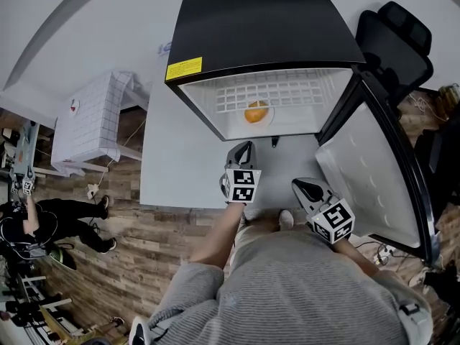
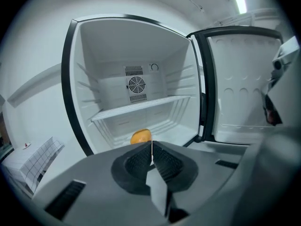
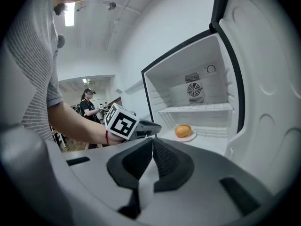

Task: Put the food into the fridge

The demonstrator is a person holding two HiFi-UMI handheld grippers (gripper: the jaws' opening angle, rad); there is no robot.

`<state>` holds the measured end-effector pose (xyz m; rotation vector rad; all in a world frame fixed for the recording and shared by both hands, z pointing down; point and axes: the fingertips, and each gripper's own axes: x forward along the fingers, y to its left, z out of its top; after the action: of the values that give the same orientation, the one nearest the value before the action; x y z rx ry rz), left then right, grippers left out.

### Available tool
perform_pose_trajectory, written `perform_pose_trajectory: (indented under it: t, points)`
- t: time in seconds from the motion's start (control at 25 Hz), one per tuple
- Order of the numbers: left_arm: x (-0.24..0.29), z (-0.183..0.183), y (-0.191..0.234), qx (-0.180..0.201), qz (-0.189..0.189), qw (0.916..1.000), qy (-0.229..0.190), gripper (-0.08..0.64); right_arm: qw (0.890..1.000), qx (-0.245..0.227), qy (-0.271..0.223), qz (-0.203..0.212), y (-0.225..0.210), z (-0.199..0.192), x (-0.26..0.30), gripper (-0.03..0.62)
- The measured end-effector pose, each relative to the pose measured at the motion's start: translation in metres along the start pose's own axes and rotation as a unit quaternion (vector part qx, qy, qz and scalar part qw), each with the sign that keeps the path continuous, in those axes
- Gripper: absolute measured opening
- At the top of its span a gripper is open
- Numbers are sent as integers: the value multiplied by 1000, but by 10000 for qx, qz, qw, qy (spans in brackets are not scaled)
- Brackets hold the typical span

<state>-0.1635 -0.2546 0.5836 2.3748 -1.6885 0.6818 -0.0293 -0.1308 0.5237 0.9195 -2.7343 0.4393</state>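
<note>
A: Where's the food (image 1: 256, 111)?
B: Orange piece on a small white plate (image 1: 269, 123), on the fridge (image 1: 266, 20) floor. It's under the shelf (image 2: 141, 108), about mid-width, toward the front edge.
A: Left claw?
B: Your left gripper (image 1: 243, 148) is clenched, jaws pressed together with nothing between them. It's outside the fridge, just in front of the opening, nose aimed at the plate.
A: Right one?
B: Your right gripper (image 1: 302, 187) is clenched too — empty. It sits nearer your body, beside the inner face of the door (image 1: 374, 171), which is swung wide open at the fridge's right side.
A: Any contact?
B: You're clear of the plate and food with both claws. Right one is close to the door — can't tell if it touches.
</note>
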Motion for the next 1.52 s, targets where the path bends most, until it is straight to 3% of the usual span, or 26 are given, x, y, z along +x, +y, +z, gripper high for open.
perform_pose_trajectory:
  t: [0.44, 0.72, 1.12, 1.24, 1.52]
  points:
    - [-56, 6, -27, -26, -287, 9992, -288, 15, 10000, -28, -25, 44, 1, 2, -1, 11]
    - [-82, 3, -41, -282, -332, 9985, -325, 15, 10000, -56, -64, 22, -2, 7, 0, 11]
    - [-116, 5, -90, -564, -792, 9946, -369, 15, 9999, -106, -20, 69, -5, 6, 4, 11]
    - [-120, 5, -94, -752, -824, 9930, -391, 17, 9998, -145, -59, 81, -6, 9, 6, 11]
    - [-118, 14, -99, -678, -1012, 9912, -525, 15, 9992, -319, -102, 220, -3, 17, 11, 11]
